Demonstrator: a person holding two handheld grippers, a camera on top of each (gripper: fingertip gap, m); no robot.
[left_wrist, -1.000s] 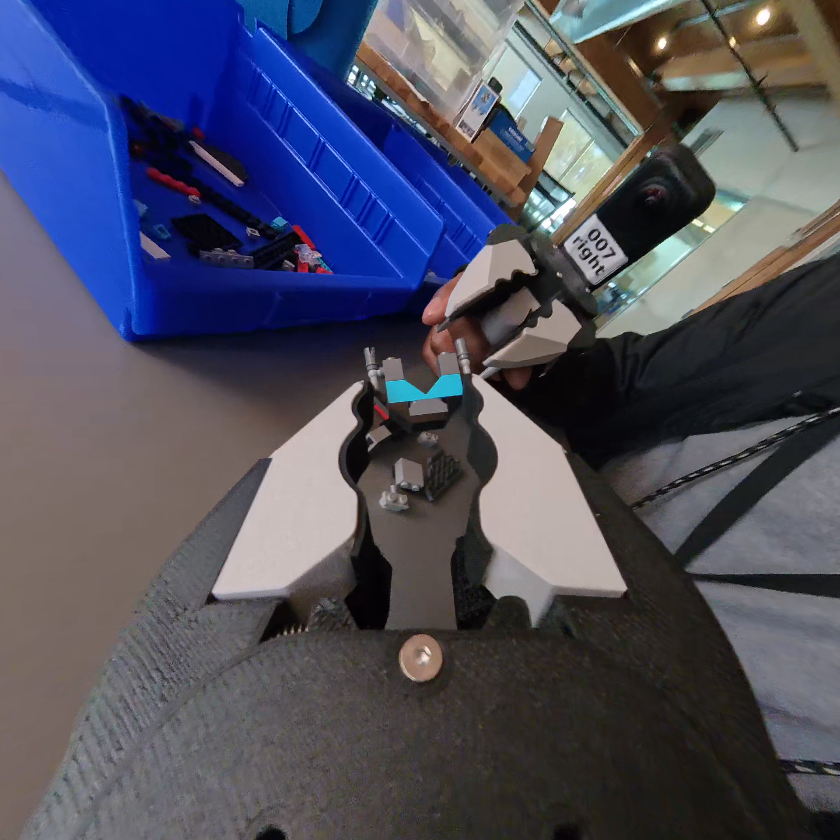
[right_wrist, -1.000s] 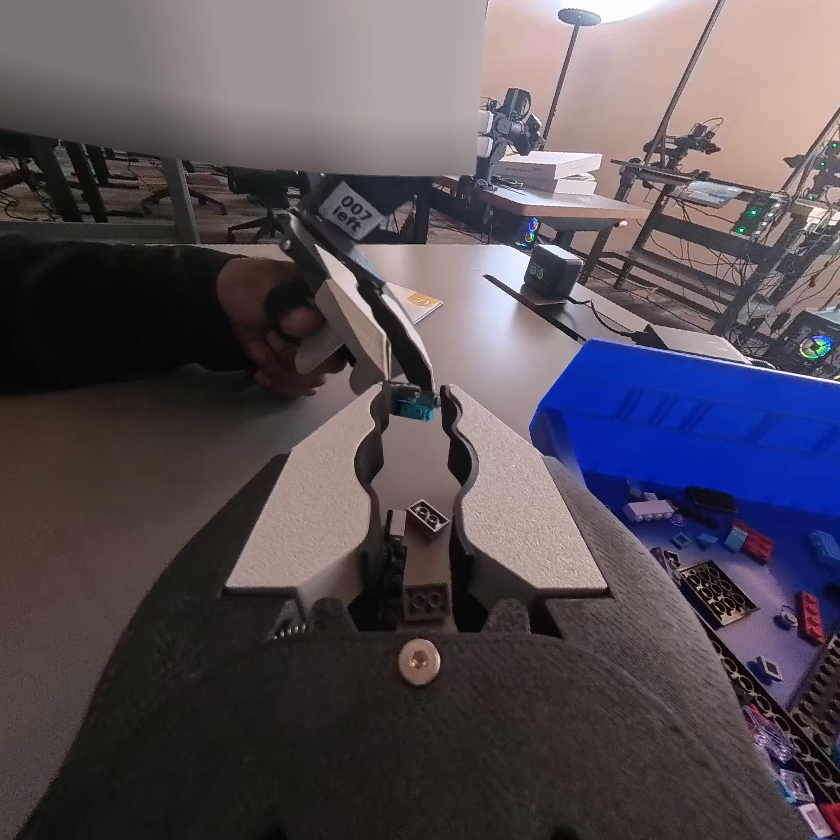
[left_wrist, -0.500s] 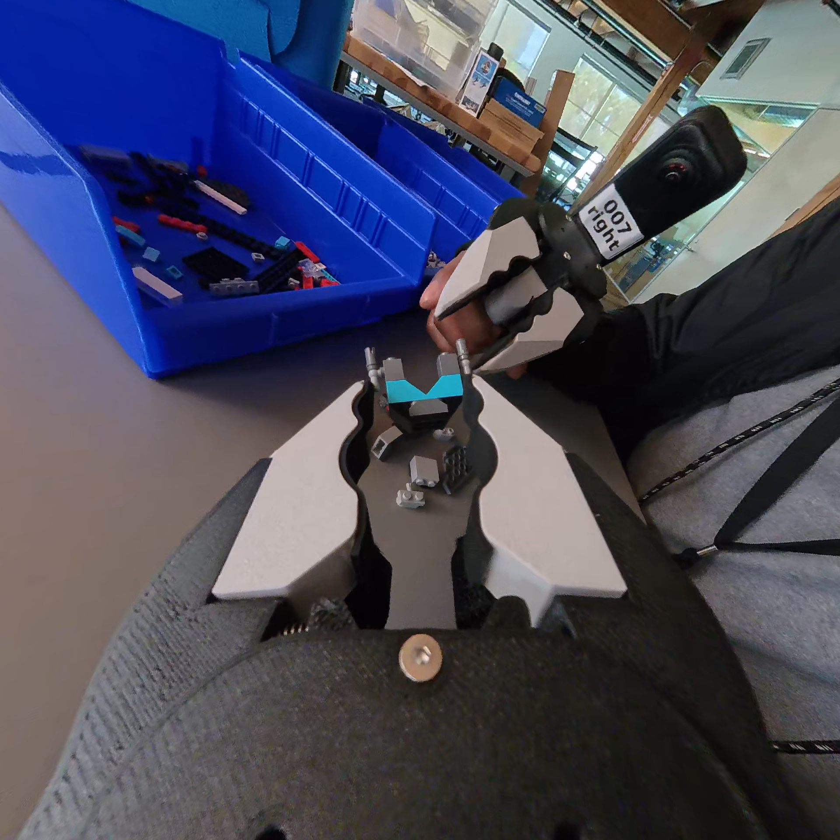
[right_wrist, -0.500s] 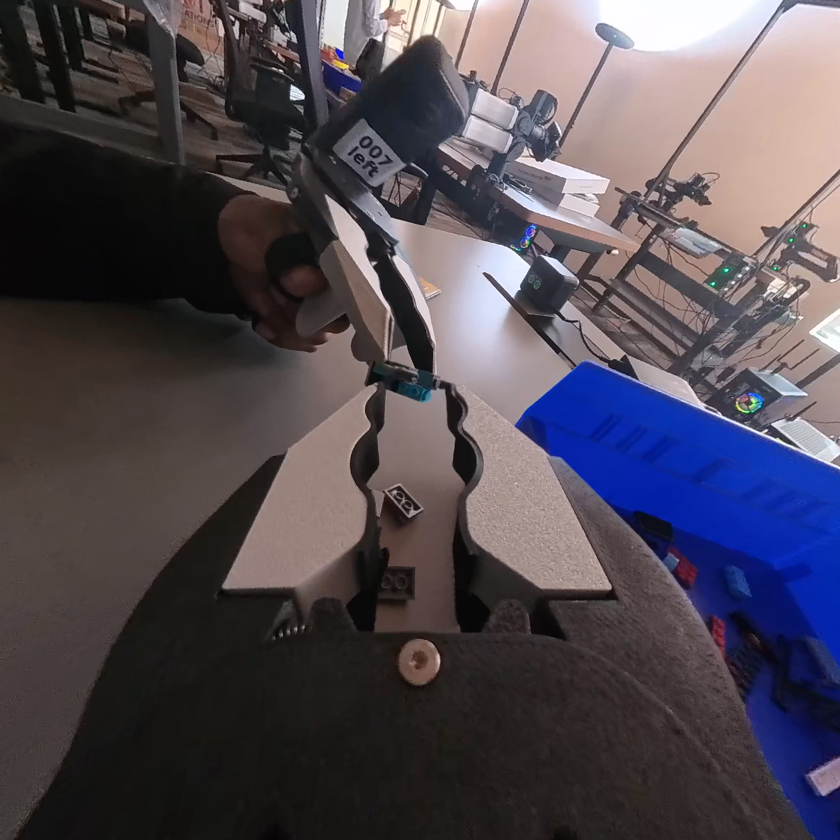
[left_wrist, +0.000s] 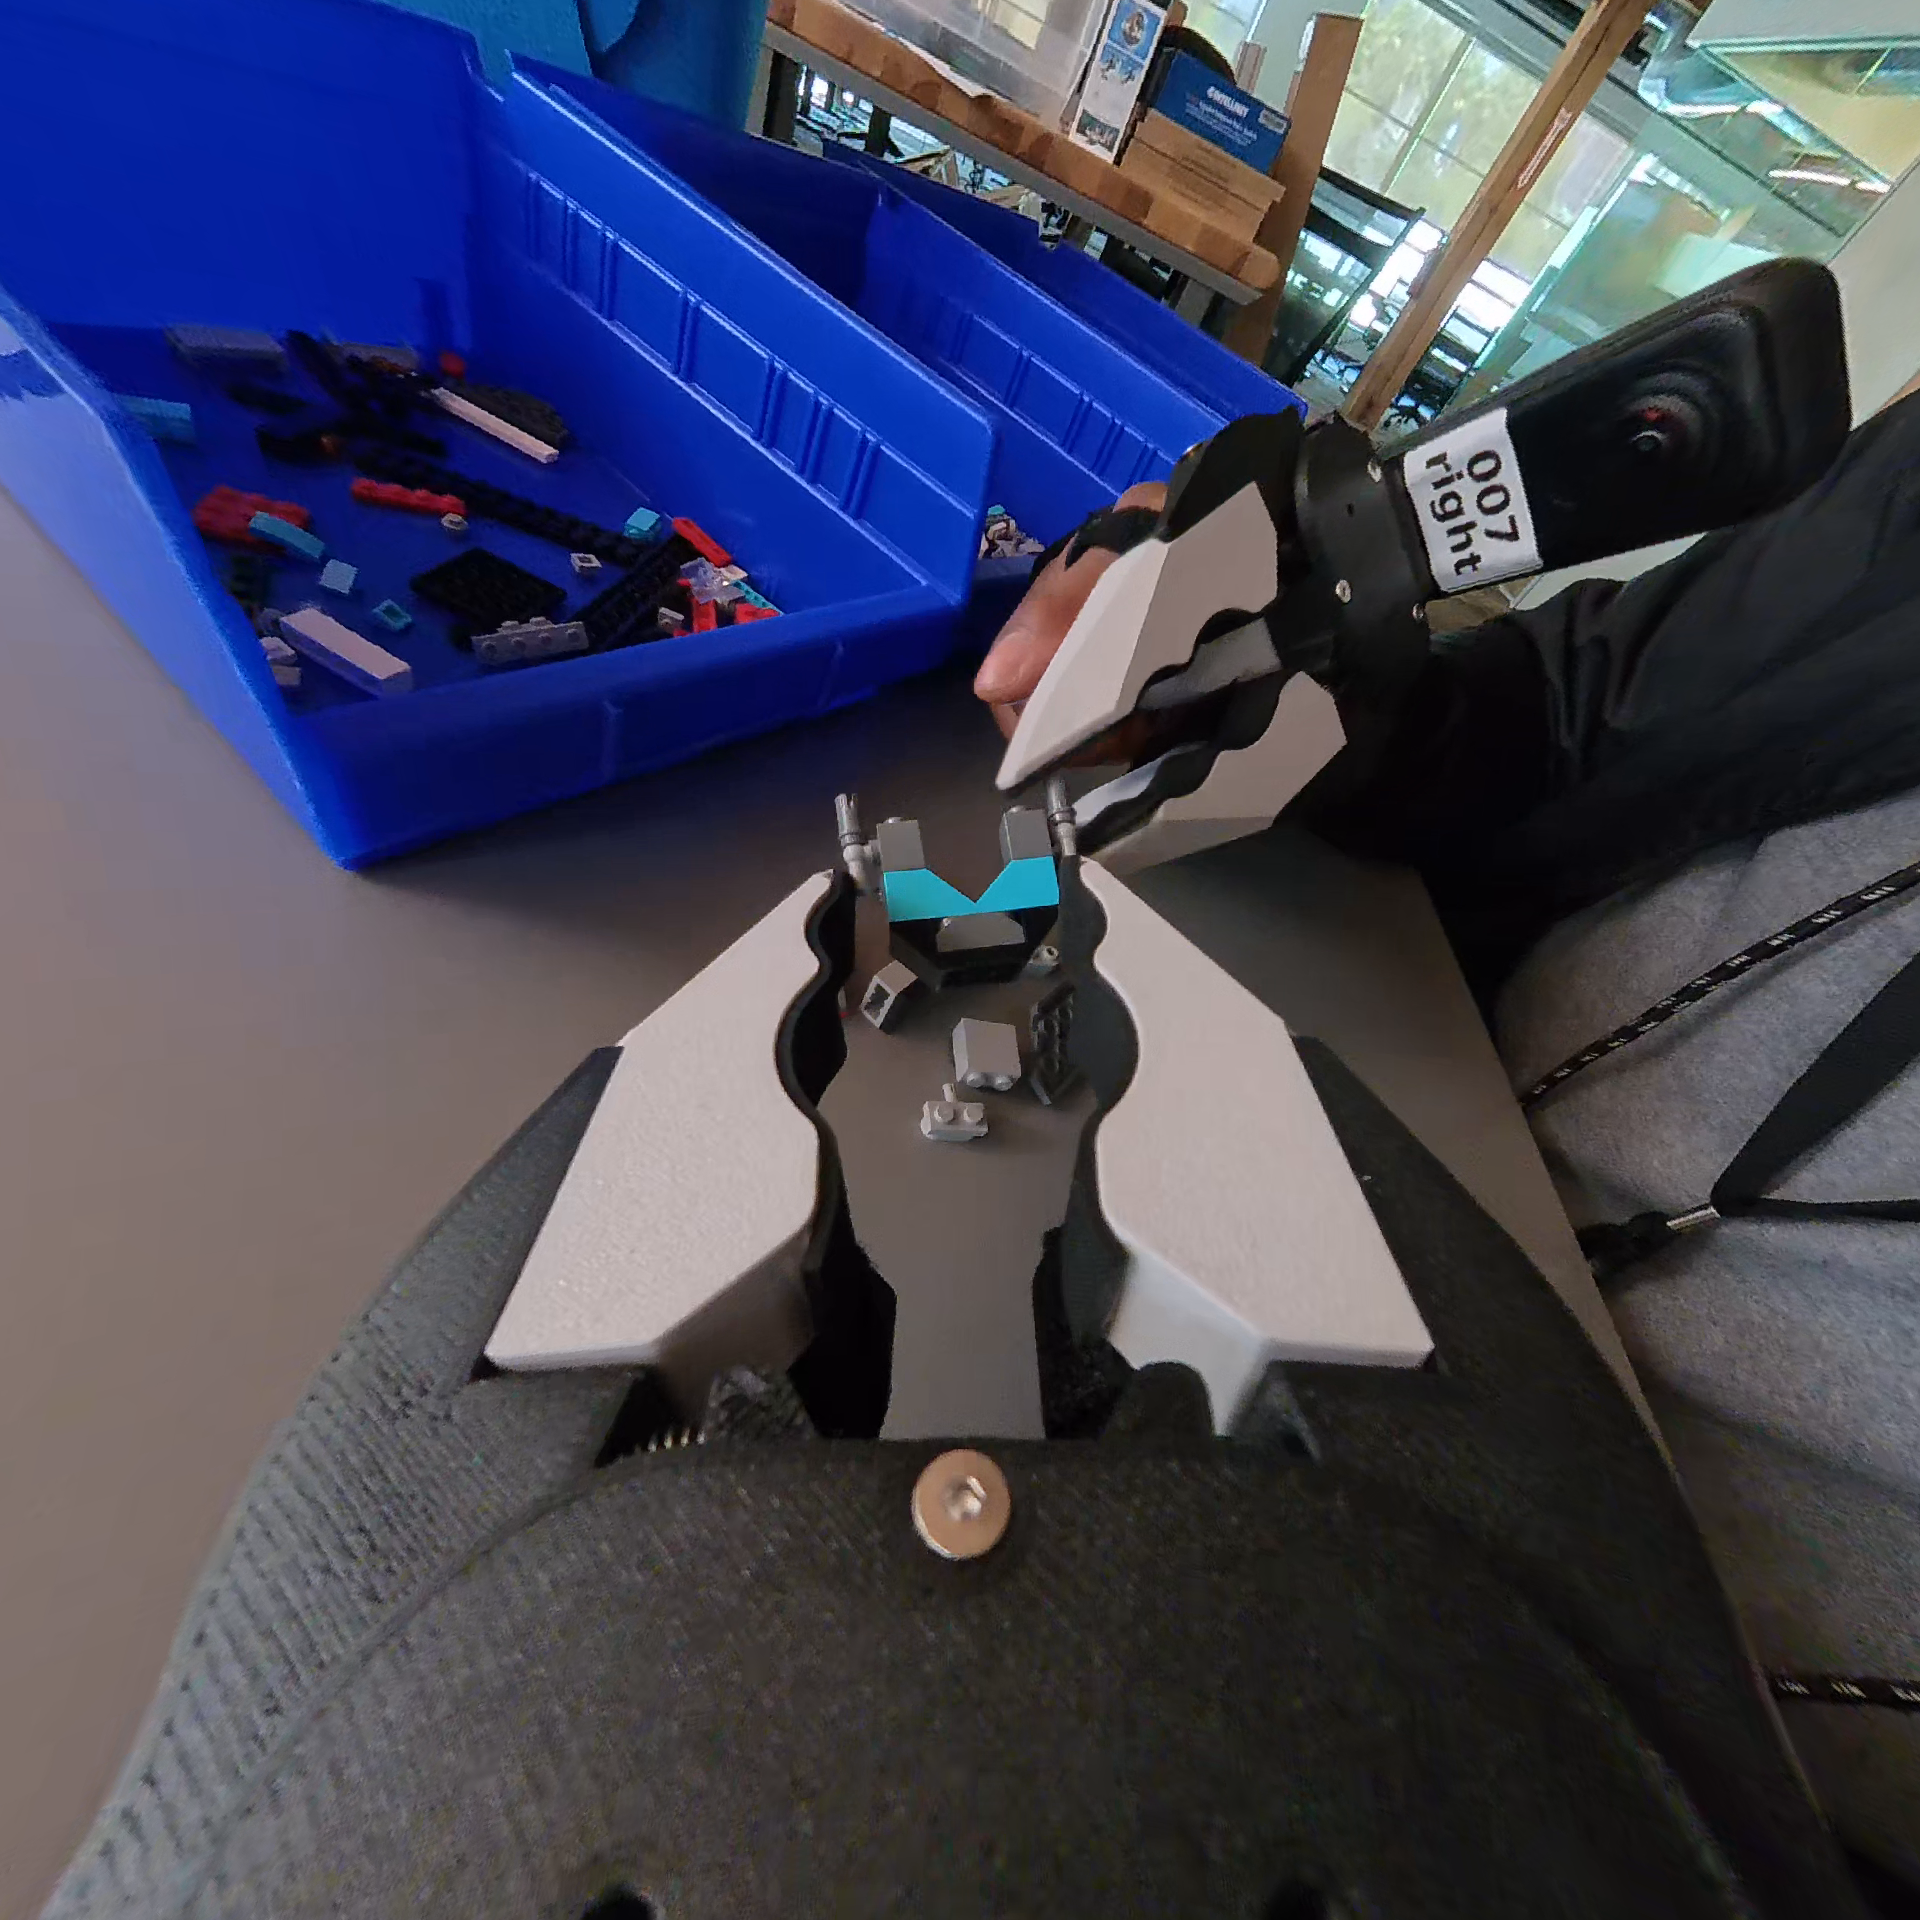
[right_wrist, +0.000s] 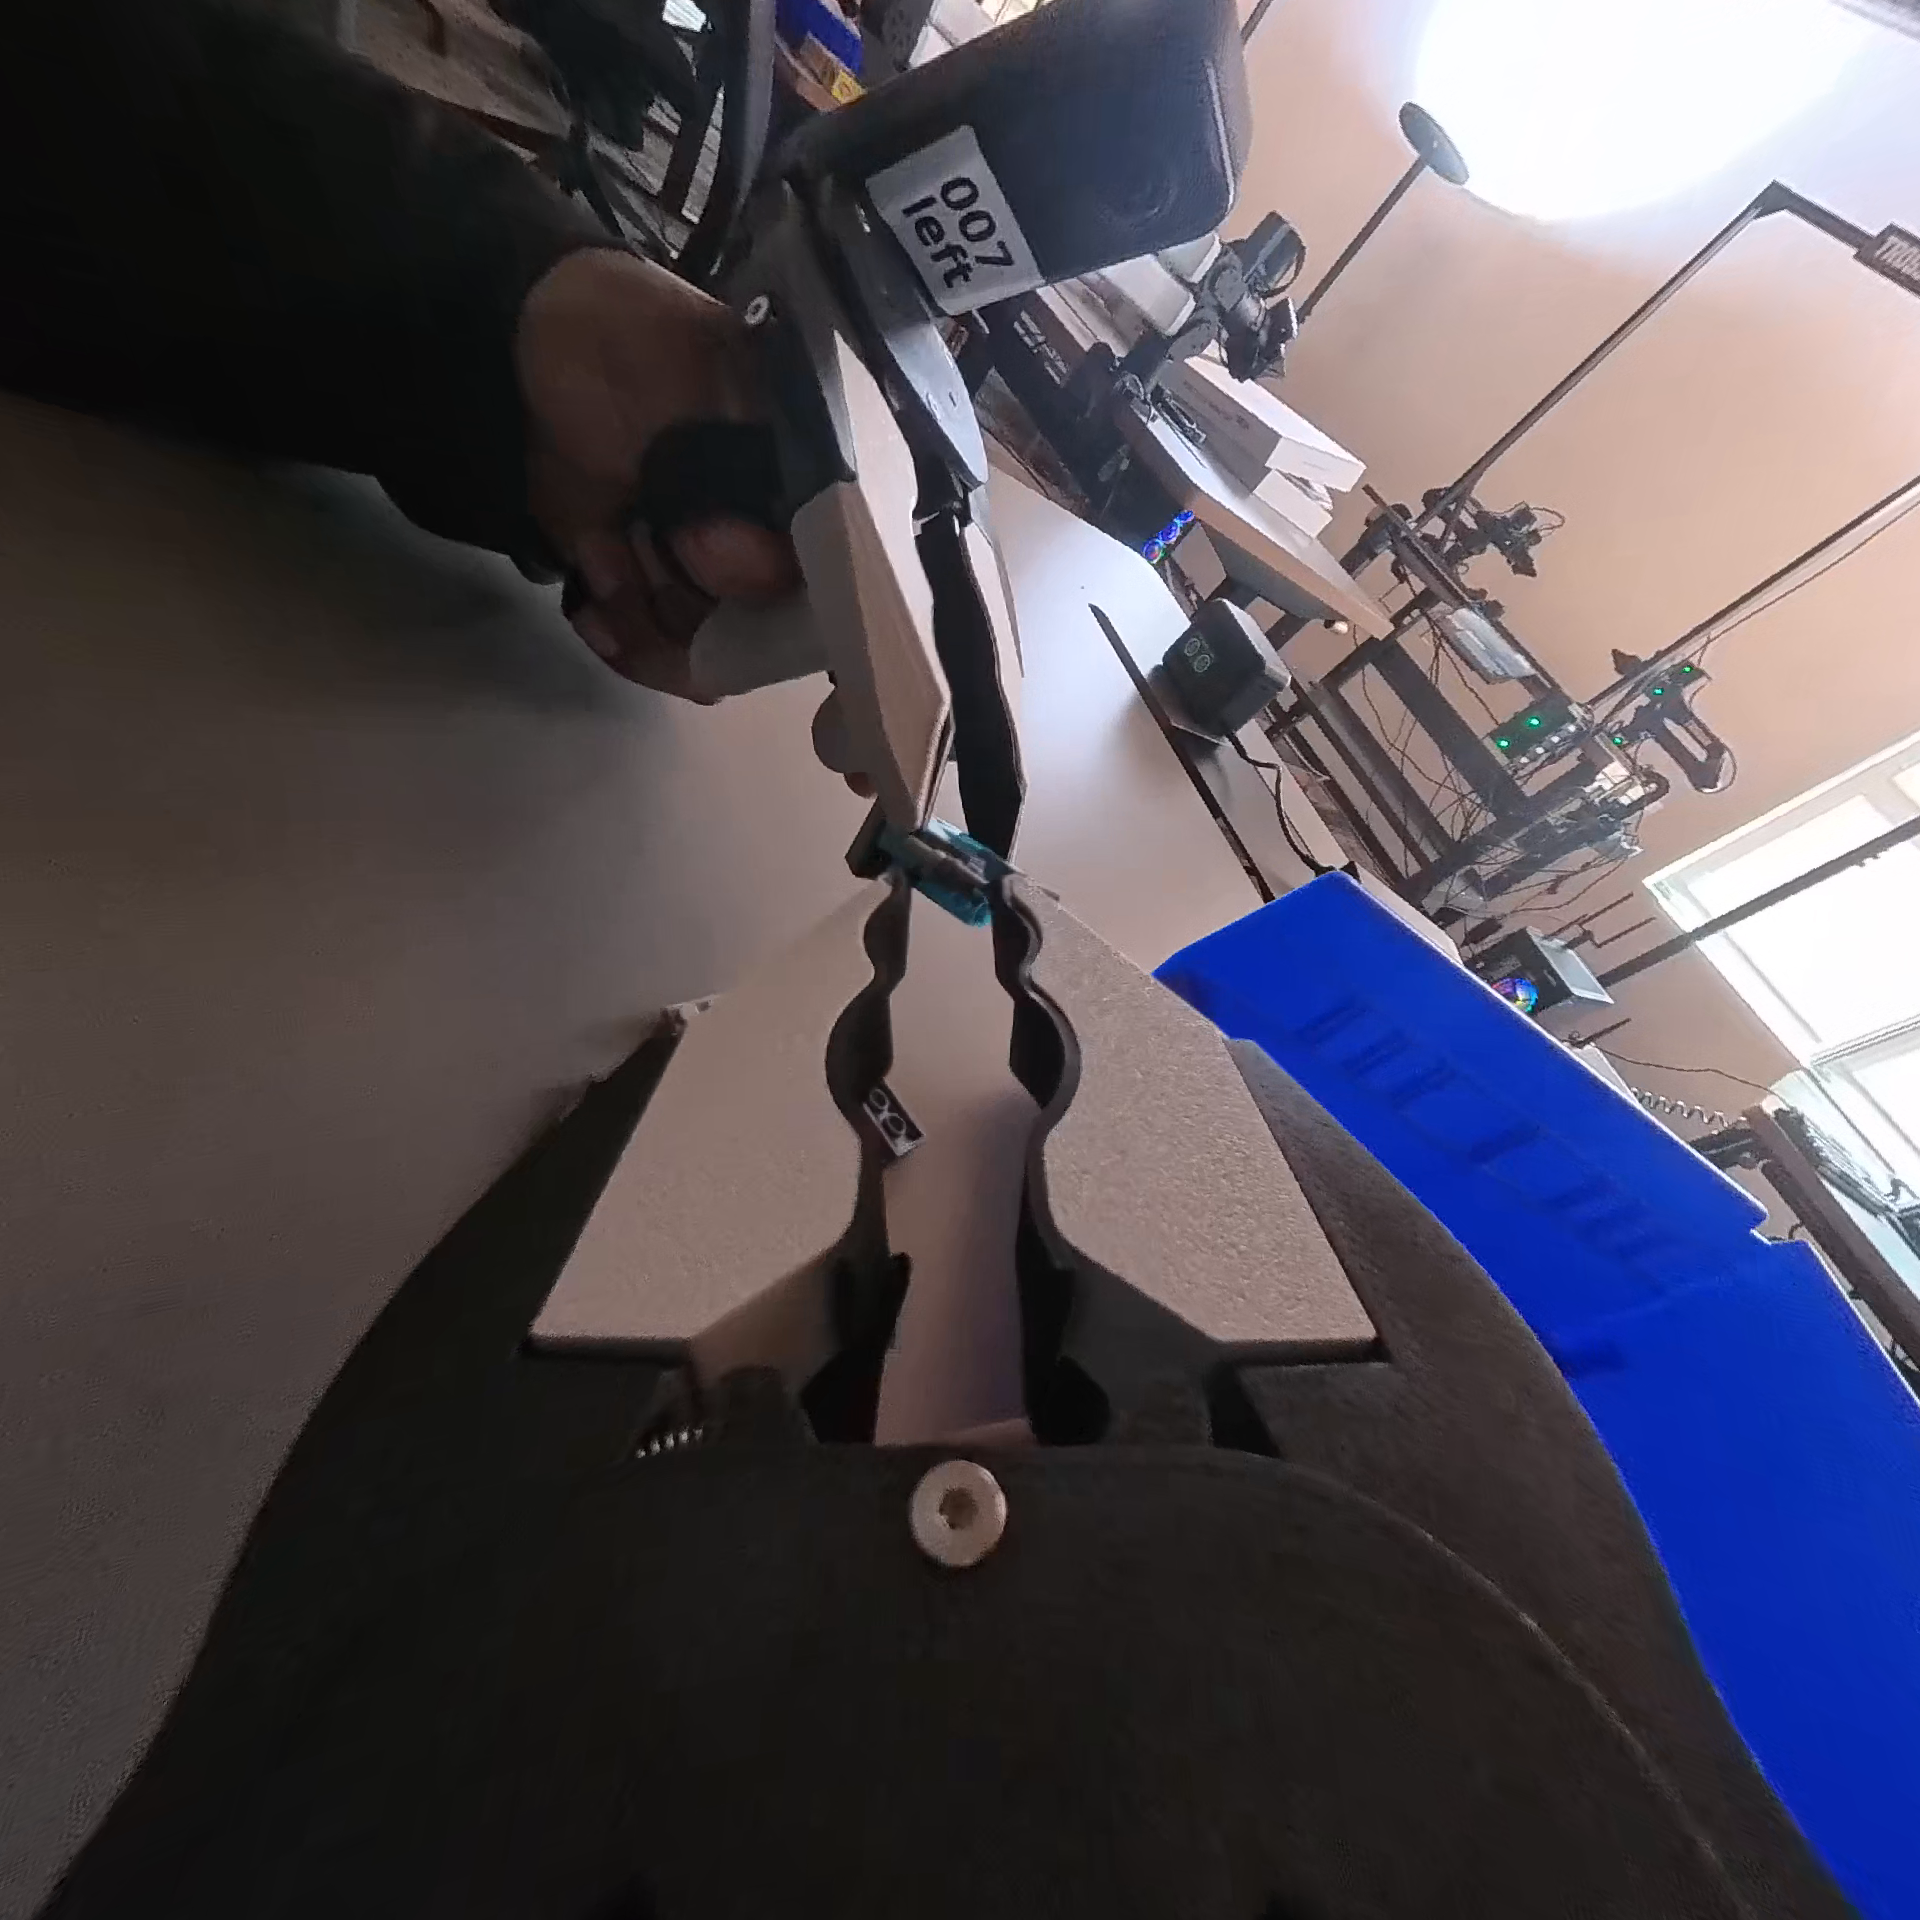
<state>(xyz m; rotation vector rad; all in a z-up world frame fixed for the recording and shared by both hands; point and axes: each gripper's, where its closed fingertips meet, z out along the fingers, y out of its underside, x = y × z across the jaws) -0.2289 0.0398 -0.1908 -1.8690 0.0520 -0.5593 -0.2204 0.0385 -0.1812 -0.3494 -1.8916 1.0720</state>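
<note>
My left gripper (left_wrist: 956, 885) is shut on a small brick assembly (left_wrist: 971, 896) of teal, grey and black pieces with a grey pin at each side, held above the grey table (left_wrist: 312, 1039). My right gripper (left_wrist: 1049, 805) comes in from the right, and its tips are at the assembly's right-hand pin. In the right wrist view my right gripper (right_wrist: 945, 902) has a narrow gap between its fingers. The teal assembly (right_wrist: 940, 862) sits right at its tips, hanging from the left gripper (right_wrist: 940, 836). I cannot tell whether they touch.
Several loose grey and dark bricks (left_wrist: 985, 1049) lie on the table under the left gripper. A blue bin (left_wrist: 623, 748) holding several bricks stands at the left, with a second bin (left_wrist: 987, 312) behind it. The bin (right_wrist: 1558, 1195) is to the right gripper's right. A person's torso (left_wrist: 1714, 1039) is at the right. The grippers are tip to tip, or close to it.
The right gripper has tilted and moved closer, so its tips now reach the assembly's right pin. The left gripper has kept hold of the assembly and lifted slightly.
</note>
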